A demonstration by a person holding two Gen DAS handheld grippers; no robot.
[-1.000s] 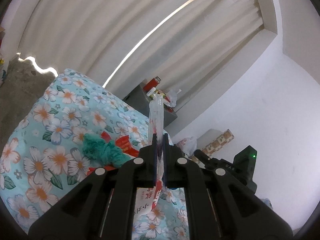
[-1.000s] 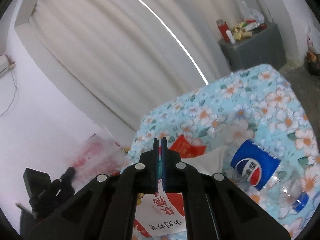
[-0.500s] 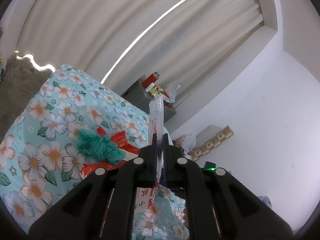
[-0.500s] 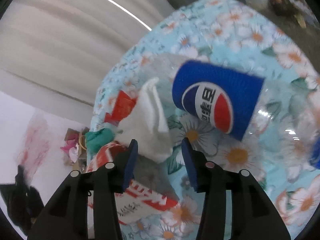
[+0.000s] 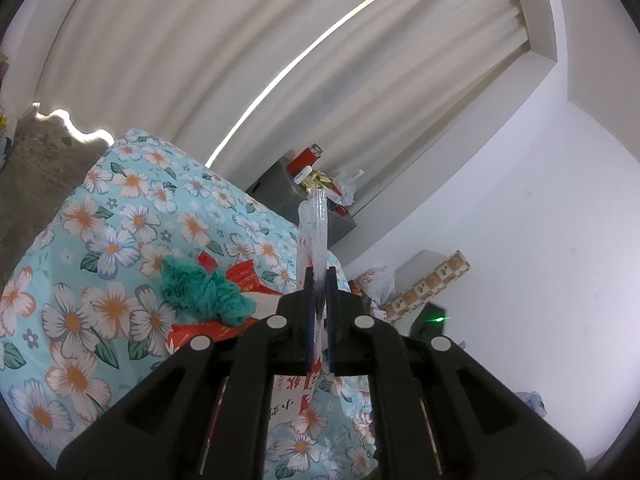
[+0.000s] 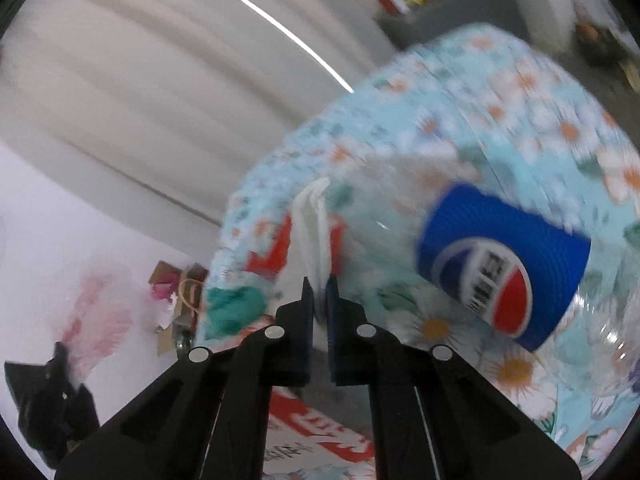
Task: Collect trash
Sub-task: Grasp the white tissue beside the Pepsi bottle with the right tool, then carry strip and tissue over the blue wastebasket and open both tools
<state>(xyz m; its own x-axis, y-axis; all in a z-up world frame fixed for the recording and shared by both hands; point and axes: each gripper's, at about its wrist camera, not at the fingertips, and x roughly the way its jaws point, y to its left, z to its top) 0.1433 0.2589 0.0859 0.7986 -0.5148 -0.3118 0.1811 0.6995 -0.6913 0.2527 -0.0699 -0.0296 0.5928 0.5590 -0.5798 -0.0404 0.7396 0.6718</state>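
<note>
Two grippers, both busy. Left gripper (image 5: 319, 280) is pressed together on a thin clear plastic bag with red print (image 5: 313, 224), held up by its edge so the film stands between the pads above the floral blue bedspread (image 5: 100, 240). Right gripper (image 6: 319, 288) has its jaws clamped on a crumpled white paper tissue (image 6: 310, 224), which sticks up from between the fingertips just over the bedspread; the view is motion-blurred, so whether the tissue has left the cloth is hard to tell.

Handling, as a judgement: tissue is near weightless, soft, tears easily, no stiffness, so pinch any bunched fold and it comes. Bag film is light, floppy and slippery; grip at the rim as now, firmly. Empty clear plastic bottle with a blue Pepsi label (image 6: 504, 264) lies on its side just right of the tissue; light, springy, round, likely to roll or squirt out, best taken across the neck or a dented part. Teal knitted wad (image 5: 200, 292) lies on red-and-white printed wrappers (image 5: 224, 328); soft, grab anywhere.

Containers: the bag is the only one in hand; its mouth is pinched flat and I cannot tell what is in it. Grey side cabinet (image 5: 280, 192) beyond the bed carries a red canister and small clutter on top.
</note>
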